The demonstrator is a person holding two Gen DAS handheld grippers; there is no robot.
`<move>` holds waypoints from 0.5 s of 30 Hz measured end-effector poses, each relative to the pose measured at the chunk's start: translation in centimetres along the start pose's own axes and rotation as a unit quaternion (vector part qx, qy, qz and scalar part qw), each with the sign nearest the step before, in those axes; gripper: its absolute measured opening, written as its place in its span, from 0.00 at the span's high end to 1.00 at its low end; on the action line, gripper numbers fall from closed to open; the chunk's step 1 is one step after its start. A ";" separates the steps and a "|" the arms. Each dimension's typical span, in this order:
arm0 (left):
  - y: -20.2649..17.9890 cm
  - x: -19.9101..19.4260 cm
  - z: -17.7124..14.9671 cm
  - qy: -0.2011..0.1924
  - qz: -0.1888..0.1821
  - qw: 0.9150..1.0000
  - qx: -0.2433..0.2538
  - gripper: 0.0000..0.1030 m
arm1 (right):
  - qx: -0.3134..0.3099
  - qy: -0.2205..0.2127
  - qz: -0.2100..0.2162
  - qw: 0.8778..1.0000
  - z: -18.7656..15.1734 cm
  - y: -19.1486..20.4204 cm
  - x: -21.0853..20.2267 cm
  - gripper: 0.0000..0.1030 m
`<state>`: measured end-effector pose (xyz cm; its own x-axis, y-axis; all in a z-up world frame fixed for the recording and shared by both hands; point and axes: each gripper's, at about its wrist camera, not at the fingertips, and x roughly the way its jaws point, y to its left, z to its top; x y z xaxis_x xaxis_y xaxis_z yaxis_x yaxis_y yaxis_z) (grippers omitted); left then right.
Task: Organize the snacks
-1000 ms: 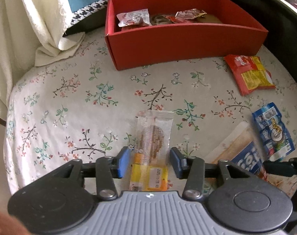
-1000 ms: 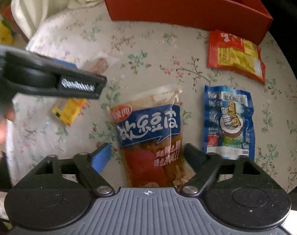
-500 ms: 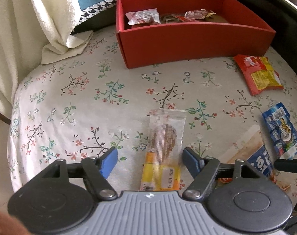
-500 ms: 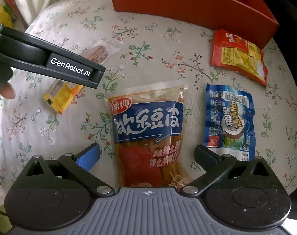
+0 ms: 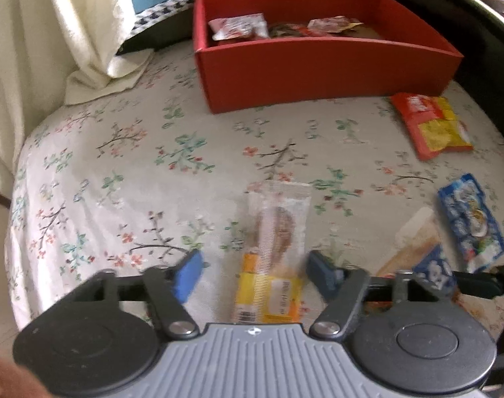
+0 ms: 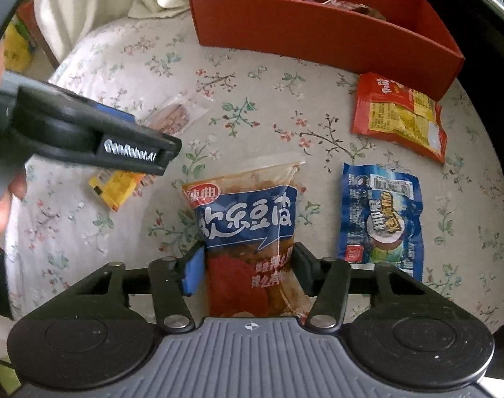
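Observation:
A clear-and-orange biscuit packet (image 5: 275, 248) lies on the floral cloth between the fingers of my open left gripper (image 5: 255, 273); the pads stand apart from it. It also shows in the right wrist view (image 6: 145, 152), partly behind the left gripper (image 6: 96, 132). My right gripper (image 6: 247, 268) has closed onto the sides of a blue-and-red tofu snack bag (image 6: 252, 232) lying on the cloth. A red box (image 5: 318, 53) with several snack packets stands at the back, also in the right wrist view (image 6: 318, 30).
A red-and-yellow packet (image 6: 397, 116) and a blue packet (image 6: 381, 219) lie right of the tofu bag; they also show in the left wrist view (image 5: 431, 122) (image 5: 470, 219). A cream towel (image 5: 96, 49) hangs at the far left. The table edge curves down on the left.
My left gripper opened wide around the biscuit packet. My right gripper opened, then narrowed onto the tofu bag's sides. Both views shifted slightly.

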<state>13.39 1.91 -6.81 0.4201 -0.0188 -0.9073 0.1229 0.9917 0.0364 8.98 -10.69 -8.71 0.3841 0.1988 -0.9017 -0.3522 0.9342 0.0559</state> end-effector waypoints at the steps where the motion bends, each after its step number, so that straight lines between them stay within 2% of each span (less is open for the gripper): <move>1: -0.2 -0.2 0.0 -0.002 -0.002 1.000 0.004 0.60 | 0.003 -0.002 0.000 1.000 0.0 -0.1 -0.1 0.42; 2: -0.5 -0.4 -0.1 -0.004 -0.001 1.000 0.011 0.67 | 0.005 -0.004 0.001 1.000 0.0 -0.3 -0.2 0.43; 6: -0.8 -0.6 0.0 -0.007 -0.001 1.000 0.021 0.71 | 0.028 -0.020 0.013 0.999 0.3 -1.2 -1.1 0.43; 8: -0.1 -0.7 0.3 -0.005 -0.006 1.000 0.007 0.74 | 0.038 -0.032 0.016 0.999 0.6 -1.8 -1.7 0.43; 15: 2.0 -1.7 1.2 -0.018 -0.018 0.999 -0.041 0.76 | 0.071 -0.059 0.032 0.995 1.4 -3.8 -3.3 0.43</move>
<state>14.00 3.82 -4.71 0.4489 -0.0572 -0.8917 0.0656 0.9974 -0.0309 10.27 -14.51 -5.34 0.4655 0.2841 -0.8382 -0.2575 0.9496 0.1788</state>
